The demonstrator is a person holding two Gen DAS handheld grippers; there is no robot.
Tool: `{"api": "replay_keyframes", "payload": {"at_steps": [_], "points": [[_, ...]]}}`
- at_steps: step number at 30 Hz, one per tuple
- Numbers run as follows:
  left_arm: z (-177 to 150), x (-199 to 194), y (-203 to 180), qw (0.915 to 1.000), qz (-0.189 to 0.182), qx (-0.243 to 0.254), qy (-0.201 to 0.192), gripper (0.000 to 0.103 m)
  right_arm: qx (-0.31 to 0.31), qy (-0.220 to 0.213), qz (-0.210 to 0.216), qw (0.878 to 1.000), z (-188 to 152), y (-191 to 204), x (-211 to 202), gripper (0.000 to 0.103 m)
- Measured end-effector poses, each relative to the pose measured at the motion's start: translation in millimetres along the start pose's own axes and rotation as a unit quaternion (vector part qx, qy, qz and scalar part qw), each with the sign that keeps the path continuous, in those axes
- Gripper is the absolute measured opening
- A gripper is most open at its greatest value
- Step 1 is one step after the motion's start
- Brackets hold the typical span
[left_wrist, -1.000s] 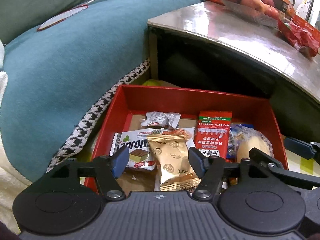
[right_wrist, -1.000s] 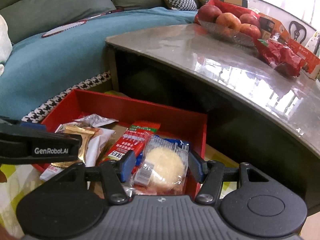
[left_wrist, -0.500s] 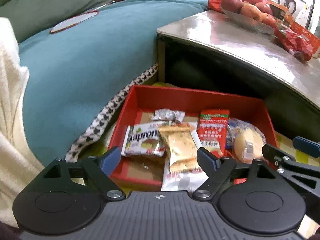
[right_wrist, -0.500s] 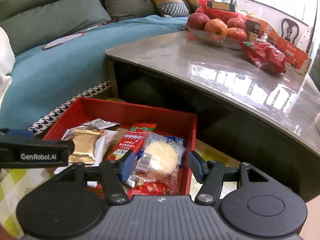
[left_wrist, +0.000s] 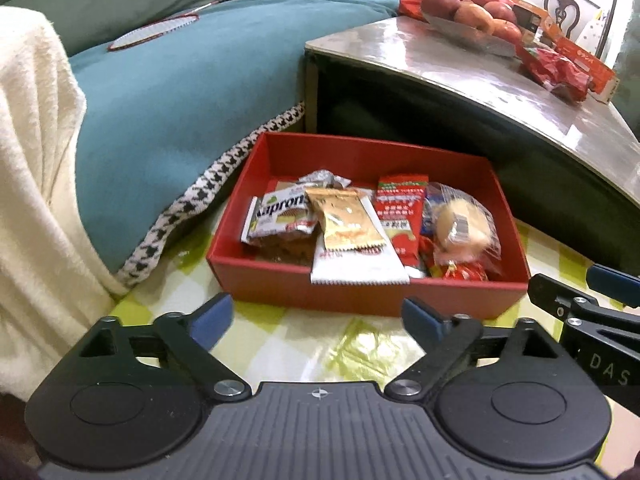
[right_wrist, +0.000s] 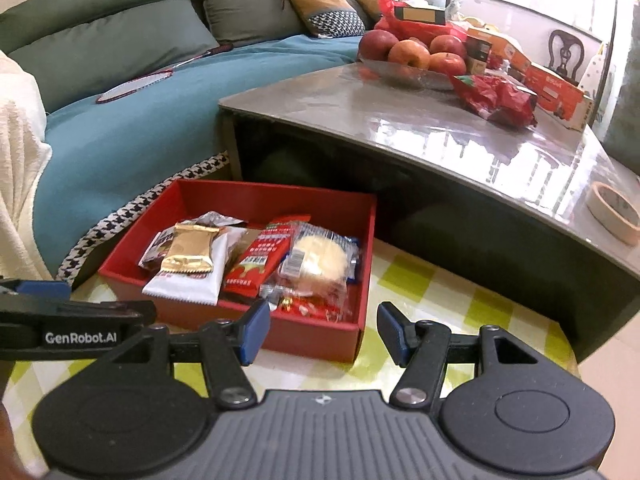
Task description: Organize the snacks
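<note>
A red box (left_wrist: 360,300) (right_wrist: 320,334) sits on a yellow-green checked mat, holding several snack packets: a gold wrapper (left_wrist: 346,220) (right_wrist: 190,250) on a white packet, a Napron wafer pack (left_wrist: 278,218), a red packet (left_wrist: 400,216) (right_wrist: 262,258) and a round cake in clear wrap (left_wrist: 462,226) (right_wrist: 320,262). My left gripper (left_wrist: 318,318) is open and empty, in front of the box. My right gripper (right_wrist: 320,332) is open and empty, near the box's front right corner.
A low table (right_wrist: 440,128) stands behind the box, with a bowl of apples (right_wrist: 416,56), red bags and a tape roll (right_wrist: 614,212). A teal sofa (left_wrist: 180,80) and a cream blanket (left_wrist: 36,200) are on the left.
Both grippers have pulled back and up from over the box. Both jaws have opened wider. The snacks lie in the box as before.
</note>
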State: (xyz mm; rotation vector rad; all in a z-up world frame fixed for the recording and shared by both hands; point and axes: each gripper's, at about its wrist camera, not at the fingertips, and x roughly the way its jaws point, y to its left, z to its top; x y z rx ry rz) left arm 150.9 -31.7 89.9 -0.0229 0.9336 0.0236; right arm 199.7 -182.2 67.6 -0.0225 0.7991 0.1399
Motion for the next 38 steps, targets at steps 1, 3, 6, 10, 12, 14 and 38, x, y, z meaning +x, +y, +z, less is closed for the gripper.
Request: {"api": "replay_keyframes", "payload": {"at_steps": [1, 3, 6, 10, 12, 14, 38], "points": [[-3, -2, -1, 1.0, 0.001, 0.001, -0.002, 0.1, 0.0, 0.0, 0.0, 1.0, -3, 0, -2, 0.062], [-8, -6, -3, 1.0, 0.003, 0.008, -0.003, 0.1, 0.0, 0.003, 0.001, 1.0, -7, 1, -5, 0.062], [-15, -11, -6, 0.9999, 0.006, 0.014, -0.005, 0.102, 0.002, 0.005, 0.001, 1.0, -13, 2, -10, 0.062], [-22, -18, -8, 0.9997, 0.008, 0.018, -0.011, 0.103, 0.005, 0.004, 0.002, 1.0, -19, 2, -18, 0.062], [-24, -20, -7, 0.9997, 0.006, 0.018, -0.012, 0.103, 0.006, 0.003, 0.004, 1.0, -21, 3, -22, 0.062], [-27, -24, -7, 0.9998, 0.004, 0.017, -0.013, 0.103, 0.006, 0.002, 0.004, 1.0, -23, 3, -25, 0.062], [-41, -42, -9, 0.9988, 0.014, 0.025, -0.04, 0.103, 0.005, -0.009, 0.012, 1.0, -32, 3, -44, 0.066]]}}
